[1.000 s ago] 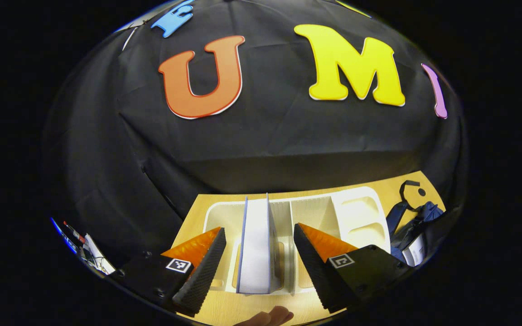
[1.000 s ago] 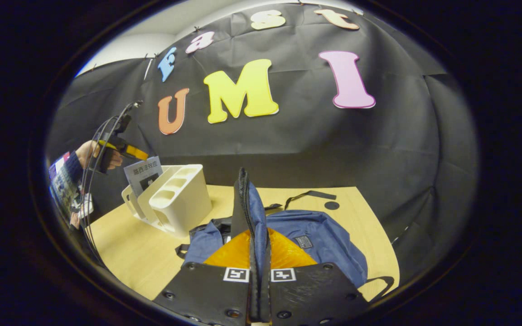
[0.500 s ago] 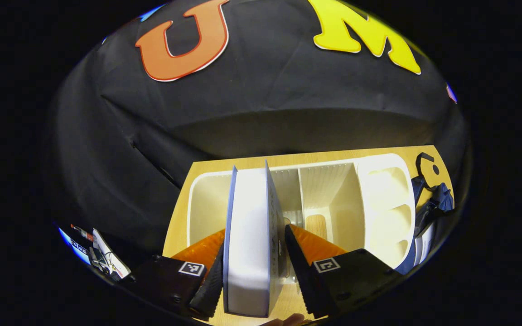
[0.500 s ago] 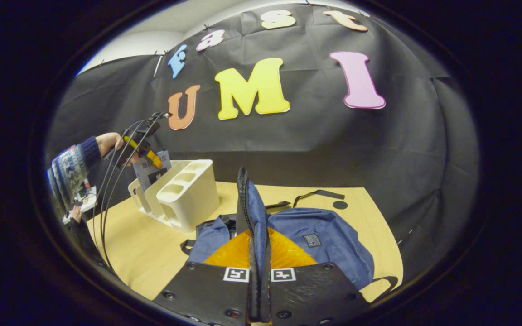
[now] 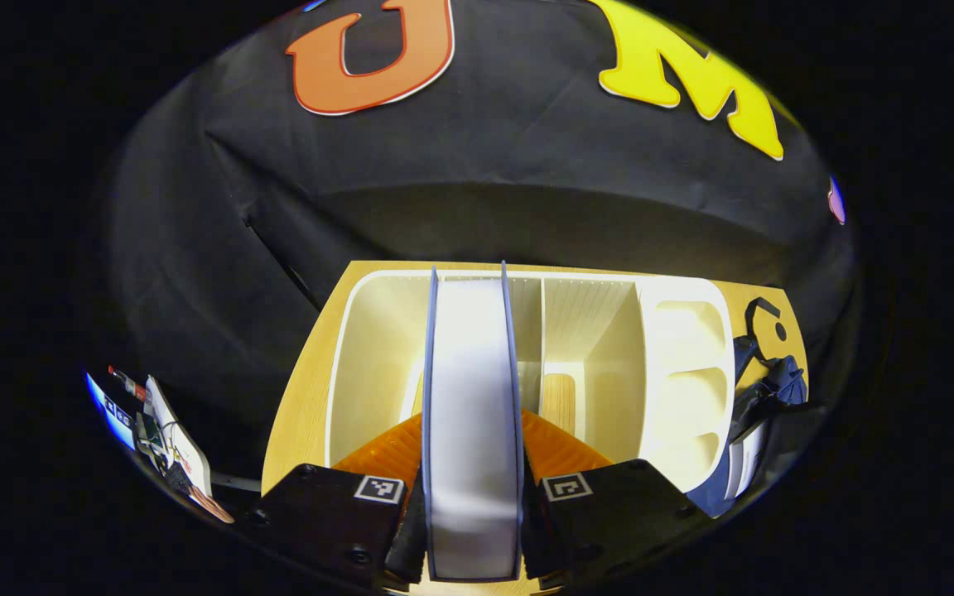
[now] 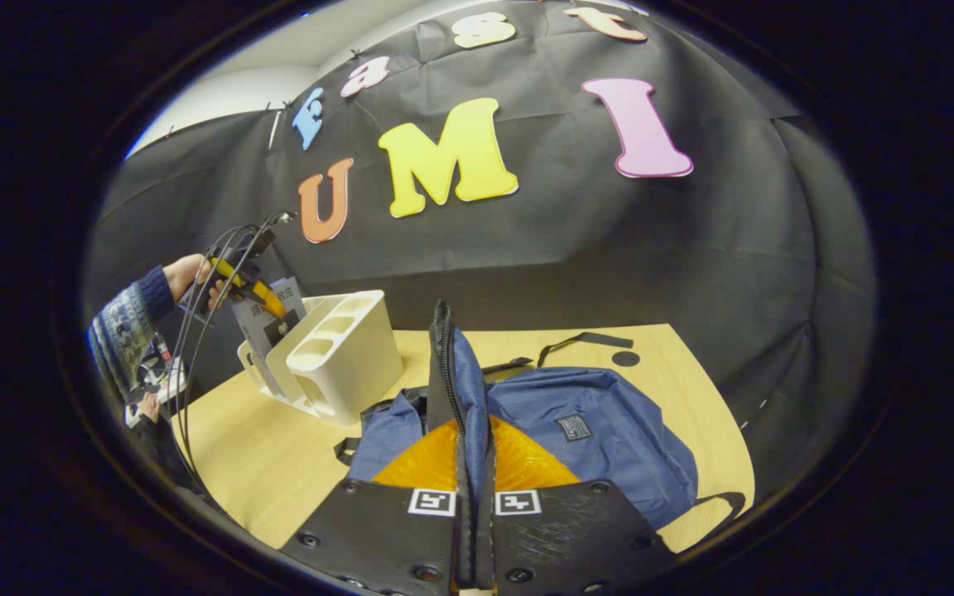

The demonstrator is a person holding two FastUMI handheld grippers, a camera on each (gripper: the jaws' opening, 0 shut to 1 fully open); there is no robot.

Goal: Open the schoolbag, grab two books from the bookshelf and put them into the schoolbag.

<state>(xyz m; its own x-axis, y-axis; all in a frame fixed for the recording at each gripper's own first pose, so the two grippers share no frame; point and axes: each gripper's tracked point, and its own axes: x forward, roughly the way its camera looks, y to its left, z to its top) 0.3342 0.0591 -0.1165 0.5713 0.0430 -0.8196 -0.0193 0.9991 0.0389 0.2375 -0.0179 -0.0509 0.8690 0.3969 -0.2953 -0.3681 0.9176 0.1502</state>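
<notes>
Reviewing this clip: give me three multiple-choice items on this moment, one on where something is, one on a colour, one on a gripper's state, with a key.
1. Where does the book stand?
A. flat on the table
B. upright in a slot of the bookshelf
C. inside the schoolbag

2. What colour is the schoolbag?
A. red
B. green
C. dark blue

3. What is the right gripper doing?
A. shut on the raised edge of the schoolbag's opening
B. wide open above the table
C. holding a book

Key:
1 B: the left gripper view shows the book upright between the white dividers, with the left gripper closed on its two covers.
2 C: the right gripper view shows dark blue fabric lying on the wooden table.
3 A: the zippered edge rises from between its closed fingers.
</notes>
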